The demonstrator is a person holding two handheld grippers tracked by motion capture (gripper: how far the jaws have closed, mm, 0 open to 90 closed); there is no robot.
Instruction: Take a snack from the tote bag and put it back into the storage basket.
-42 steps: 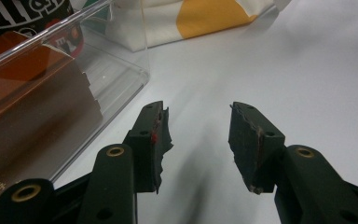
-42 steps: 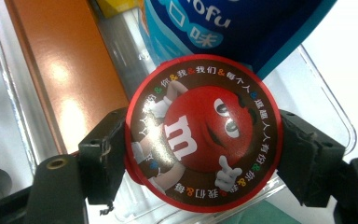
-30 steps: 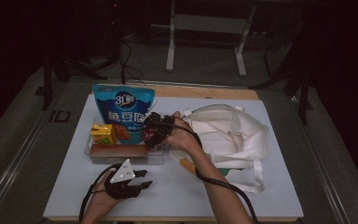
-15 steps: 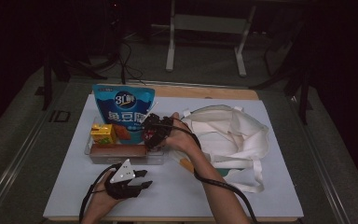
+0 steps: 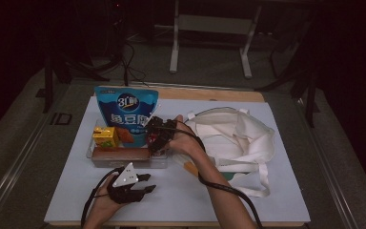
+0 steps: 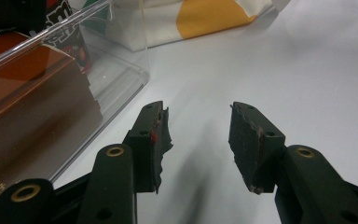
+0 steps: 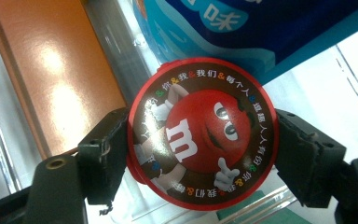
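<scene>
**Round sweet tin clamped over the clear tray: risks and surroundings**

Worktop [image 5: 181, 200]: white sheet across the lower half of the high view. No hazard in itself, but the bare stretch lies at lower centre, away from the load.

Cloth bag [image 5: 238, 138]: cream tote with long straps, slumped at centre right of the high view. If it is the destination, its mouth looks collapsed; a tin pushed at it could catch on a fold or strap and twist out of the grip.

Blue snack pouch [image 5: 126, 112]: upright at upper left of the tray, just behind the tin. A careless lift may brush it and tip it over.

Clear tray [image 5: 124, 160]: left of centre, holding the goods. Its wall runs close under the tin; dragging sideways instead of raising could strike it and shift the whole tray.

Brown carton [image 5: 120, 153]: flat along the tray's near side, beside the tin.

Yellow drink box [image 5: 105, 137]: far left of the tray, well clear.

Right tongs [image 7: 200, 154]: closed on the red tin [image 7: 200, 147], one jaw at each side of its rim. The hold is edge-on upon a smooth round body, so it may rotate or slip.

Left tongs [image 6: 198, 140]: jaws spread, holding nothing, low over bare worktop beside the tray's corner.
</scene>
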